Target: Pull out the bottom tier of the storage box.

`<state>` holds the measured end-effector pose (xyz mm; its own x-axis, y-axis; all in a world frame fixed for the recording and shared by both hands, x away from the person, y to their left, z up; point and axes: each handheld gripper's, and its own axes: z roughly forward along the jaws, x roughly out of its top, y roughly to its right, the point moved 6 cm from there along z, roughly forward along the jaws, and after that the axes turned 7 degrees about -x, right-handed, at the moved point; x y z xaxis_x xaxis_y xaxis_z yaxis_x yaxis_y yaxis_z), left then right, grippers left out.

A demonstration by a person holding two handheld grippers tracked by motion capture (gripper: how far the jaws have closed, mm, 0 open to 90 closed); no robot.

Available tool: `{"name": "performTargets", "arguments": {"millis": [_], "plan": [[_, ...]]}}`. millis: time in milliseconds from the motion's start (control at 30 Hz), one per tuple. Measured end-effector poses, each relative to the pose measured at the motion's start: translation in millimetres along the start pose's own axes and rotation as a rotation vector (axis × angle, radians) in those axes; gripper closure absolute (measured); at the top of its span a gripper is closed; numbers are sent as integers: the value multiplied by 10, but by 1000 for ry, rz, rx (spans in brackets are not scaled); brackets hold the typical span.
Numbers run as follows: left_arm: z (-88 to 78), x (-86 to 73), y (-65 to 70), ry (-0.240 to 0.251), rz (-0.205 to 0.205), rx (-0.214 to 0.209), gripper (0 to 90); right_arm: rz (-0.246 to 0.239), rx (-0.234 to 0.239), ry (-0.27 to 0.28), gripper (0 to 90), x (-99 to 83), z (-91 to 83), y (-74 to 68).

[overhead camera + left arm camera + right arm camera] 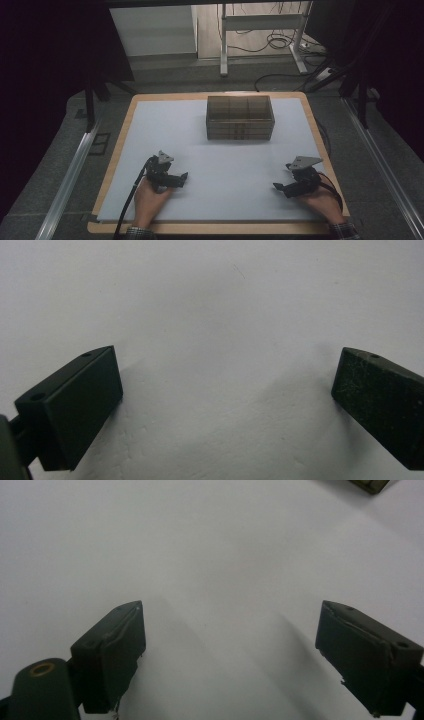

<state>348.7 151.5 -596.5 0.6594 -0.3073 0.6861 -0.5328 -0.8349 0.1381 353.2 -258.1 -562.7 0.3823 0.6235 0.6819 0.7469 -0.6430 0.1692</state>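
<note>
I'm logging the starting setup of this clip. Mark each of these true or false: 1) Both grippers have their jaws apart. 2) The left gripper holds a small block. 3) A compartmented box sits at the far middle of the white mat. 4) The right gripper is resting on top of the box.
1) True: the left gripper and the right gripper both show a wide gap between their jaws.
2) False: nothing lies between its jaws, just the bare white mat.
3) True: the box stands there, divided into compartments.
4) False: the right gripper is near the mat's front right, well apart from the box.
</note>
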Motion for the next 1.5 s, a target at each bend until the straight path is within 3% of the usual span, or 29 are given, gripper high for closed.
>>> {"name": "performTargets", "arguments": {"millis": [533, 967, 1367, 1500], "plan": [[-1, -1, -1, -1, 1, 1, 0, -68, -39, -11, 188, 175, -6, 24], [-2, -1, -1, -2, 2, 1, 0, -151, -91, -2, 212, 381, 93, 18], [-4, -3, -2, -5, 4, 0, 0, -229, -148, 1, 311, 556, 203, -6], [-4, -3, -2, -4, 4, 0, 0, -241, -142, 7, 311, 595, 247, -13]]}}
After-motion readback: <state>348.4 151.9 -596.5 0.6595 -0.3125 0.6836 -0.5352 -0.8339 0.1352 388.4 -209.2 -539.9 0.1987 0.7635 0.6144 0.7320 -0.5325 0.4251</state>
